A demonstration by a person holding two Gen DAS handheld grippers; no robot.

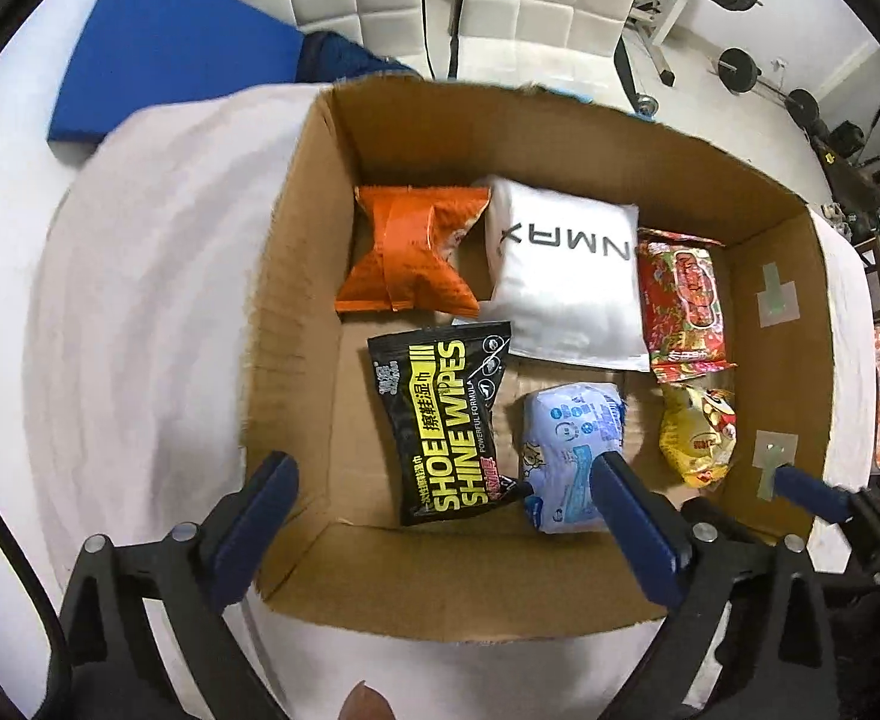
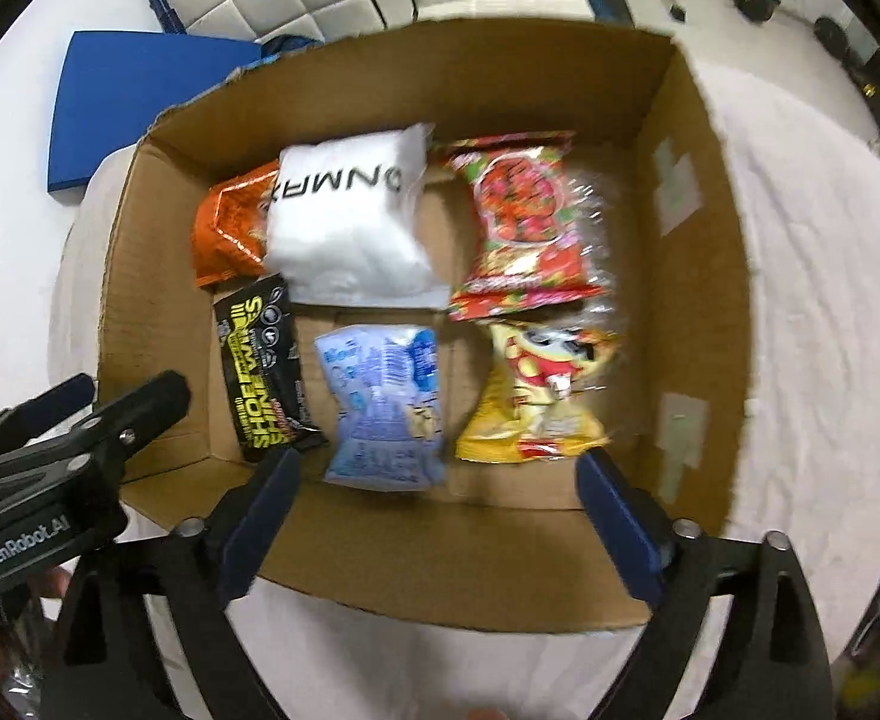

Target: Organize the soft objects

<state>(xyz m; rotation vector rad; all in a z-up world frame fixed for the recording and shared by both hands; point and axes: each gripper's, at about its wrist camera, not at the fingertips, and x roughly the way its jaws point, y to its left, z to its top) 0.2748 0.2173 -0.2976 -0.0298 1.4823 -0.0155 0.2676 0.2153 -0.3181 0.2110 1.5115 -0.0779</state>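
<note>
Packs fill the cardboard box (image 1: 296,276) that sits on a white cloth (image 1: 158,300). We see six soft packs inside, in two rows. Along the far wall lie the orange bag (image 1: 410,252), the white pillow pack (image 1: 565,276) and the red snack pack (image 1: 682,306). Along the near wall lie the black shoe wipes pack (image 1: 445,426), the blue tissue pack (image 1: 565,450) and the yellow snack bag (image 1: 697,438). Our left tongs (image 1: 440,480) are open and hold nothing; they hang over the near left part of the box, above the wipes. Our right tongs (image 2: 437,474) are open and hold nothing too; they hang over the near wall, above the tissues and the yellow bag. We think the sorting is almost done, so the step now is to tidy the rows. The wipes lie crooked, with one corner near the tissue pack. To do it well, we should go down slowly, pinch the wipes pack across its thin middle, and turn it straight. We should squeeze gently, because these bags are puffy and can slip or pop. We should keep away from the box walls so we do not push the box.
</note>
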